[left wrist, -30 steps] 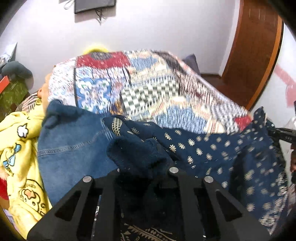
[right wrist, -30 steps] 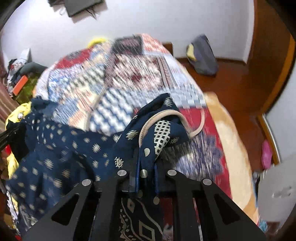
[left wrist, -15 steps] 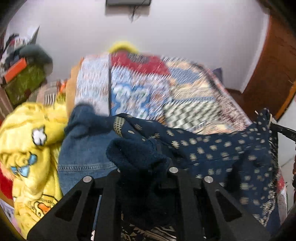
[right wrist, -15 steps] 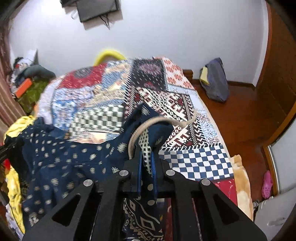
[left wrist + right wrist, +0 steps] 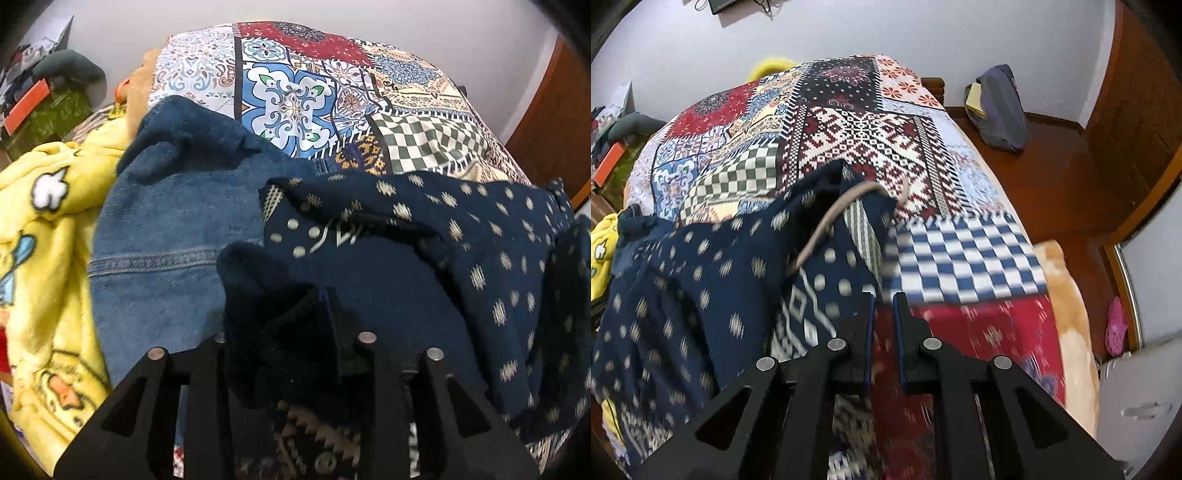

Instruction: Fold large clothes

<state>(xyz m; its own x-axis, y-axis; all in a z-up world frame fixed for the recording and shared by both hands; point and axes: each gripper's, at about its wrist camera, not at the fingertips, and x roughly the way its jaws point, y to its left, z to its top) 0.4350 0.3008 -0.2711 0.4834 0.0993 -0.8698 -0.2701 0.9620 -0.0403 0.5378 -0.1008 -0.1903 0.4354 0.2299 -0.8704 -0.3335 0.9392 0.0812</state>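
Note:
A navy garment (image 5: 480,240) with pale dots lies spread over the patchwork bedspread (image 5: 291,99). My left gripper (image 5: 277,317) points down at it. Its jaws are opening, and a dark bunch of the garment still sits loosely between them, hiding the left fingertip. In the right wrist view the same garment (image 5: 701,277) and its beige cord (image 5: 827,225) lie left of my right gripper (image 5: 882,299). That gripper is shut to a narrow slit. Only the red bedspread (image 5: 979,325) shows through the slit, and the cloth rests against the outside of the left finger.
A blue denim piece (image 5: 166,229) and a yellow cartoon blanket (image 5: 37,240) lie left of the garment. On the wooden floor right of the bed are a grey bag (image 5: 997,107) and a pink shoe (image 5: 1117,328). A white cabinet (image 5: 1137,406) stands close by.
My left gripper has dropped closer to the bed and its jaws stand wider. The cloth that stood between the right fingers now lies to their left.

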